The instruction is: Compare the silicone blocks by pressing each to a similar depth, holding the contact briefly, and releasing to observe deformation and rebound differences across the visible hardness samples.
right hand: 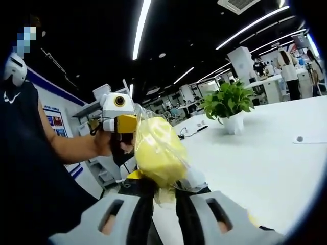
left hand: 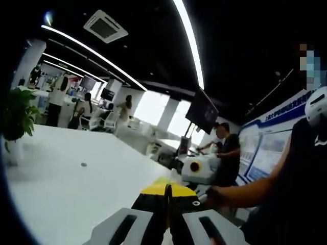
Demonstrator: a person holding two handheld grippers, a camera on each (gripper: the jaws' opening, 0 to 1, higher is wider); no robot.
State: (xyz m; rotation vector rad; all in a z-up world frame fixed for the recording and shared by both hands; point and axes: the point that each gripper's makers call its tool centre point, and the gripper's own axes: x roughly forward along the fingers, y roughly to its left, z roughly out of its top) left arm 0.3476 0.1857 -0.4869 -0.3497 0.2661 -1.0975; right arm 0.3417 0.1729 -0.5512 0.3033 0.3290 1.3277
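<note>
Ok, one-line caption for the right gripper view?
Right gripper clamps a bagged yellow block above the white table, left gripper alongside.

One yellow block [right hand: 156, 150], one potted plant [right hand: 228, 104].

Right gripper view: a yellow block [right hand: 156, 153] in a clear wrapper [right hand: 179, 166] covers the fingertips of the right gripper [right hand: 158, 196], so the grip itself is hidden. The block's underside is out of sight. Left gripper view: a small dark speck [left hand: 84, 165] on the desk [left hand: 61, 178], perhaps a hole, too small to tell. The poster text [left hand: 278, 115] is blurred.
</note>
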